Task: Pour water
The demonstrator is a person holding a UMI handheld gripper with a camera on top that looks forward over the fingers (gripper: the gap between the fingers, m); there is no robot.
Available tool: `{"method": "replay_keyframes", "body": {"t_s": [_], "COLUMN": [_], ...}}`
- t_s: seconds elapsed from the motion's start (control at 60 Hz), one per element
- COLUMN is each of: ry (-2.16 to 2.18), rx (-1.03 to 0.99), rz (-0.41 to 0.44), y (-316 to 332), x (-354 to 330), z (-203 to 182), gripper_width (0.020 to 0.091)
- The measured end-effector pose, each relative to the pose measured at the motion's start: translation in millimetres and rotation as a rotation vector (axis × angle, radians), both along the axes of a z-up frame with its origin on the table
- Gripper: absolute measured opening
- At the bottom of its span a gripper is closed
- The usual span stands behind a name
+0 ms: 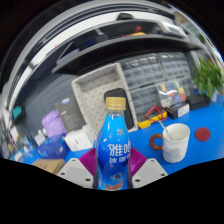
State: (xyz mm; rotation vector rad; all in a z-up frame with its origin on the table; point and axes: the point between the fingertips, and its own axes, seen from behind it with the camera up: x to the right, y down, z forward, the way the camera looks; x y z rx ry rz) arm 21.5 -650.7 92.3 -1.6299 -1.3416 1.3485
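A blue drink bottle (113, 140) with an orange cap and white lettering stands upright between my fingers, held well above the blue table. Both purple pads (87, 163) press against its sides, so my gripper (112, 168) is shut on it. A white cup (175, 142) sits on the blue table top (200, 140), to the right of the bottle and beyond the fingers. The bottle's lower part is hidden below the fingers.
A red round lid or coaster (157, 141) lies next to the cup. A white slatted rack (100, 92) stands behind the bottle. A green plant (208, 75) is at the far right. Purple and white items (55, 125) lie to the left.
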Motion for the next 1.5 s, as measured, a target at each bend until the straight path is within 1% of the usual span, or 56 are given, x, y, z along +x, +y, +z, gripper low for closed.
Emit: {"method": "replay_keyframes", "body": {"t_s": [0.133,0.25,0.3,0.367,0.433,0.517,0.617,0.767,0.85,0.967,1.067,1.133,1.183,1.25,1.3,1.35,1.417,1.433,1.5], "ry": [-0.059,-0.138,-0.156,-0.199,-0.23,-0.276,-0.326,-0.347,-0.364,-0.387,-0.385,-0.367,-0.337,-0.292,-0.234,-0.15,-0.082,-0.066,-0.028], "rx": [-0.308,-0.603,-0.713,-0.877,-0.982,-1.101,-1.245,-1.442,-1.494,-1.476,-1.426,-1.347,-1.238,-1.051,-0.898,-0.733,-0.49,-0.435,-0.236], "rz": [-0.091,-0.171,-0.196,-0.209,-0.221,-0.207,-0.221,-0.277,-0.298,-0.287,-0.253,-0.217,-0.183,-0.126,-0.1,-0.096,-0.112,-0.108,-0.101], "y": [26.6,35.9,37.4,36.2,36.6,32.6,33.5,44.8,47.9,50.2,52.3,55.3,59.1,72.6,89.2,110.5,143.0,148.7,171.1], "x": [-8.8,-19.6,-21.0,-24.3,-24.9,-25.3,-23.6,-24.9,-25.6,-25.2,-24.2,-24.5,-19.0,-22.4,-26.8,-30.1,-36.7,-38.1,-45.4], "z": [10.8,14.0,19.2,19.6,20.8,23.9,23.9,23.5,22.7,24.6,30.9,36.6,42.3,61.7,75.5,86.9,114.0,118.1,128.6], "gripper_width": [0.0394,0.0387,0.0387,0.0385,0.0387,0.0386,0.0386,0.0389,0.0387,0.0388,0.0387,0.0387,0.0388,0.0388,0.0387,0.039,0.0389,0.0403,0.0406]}}
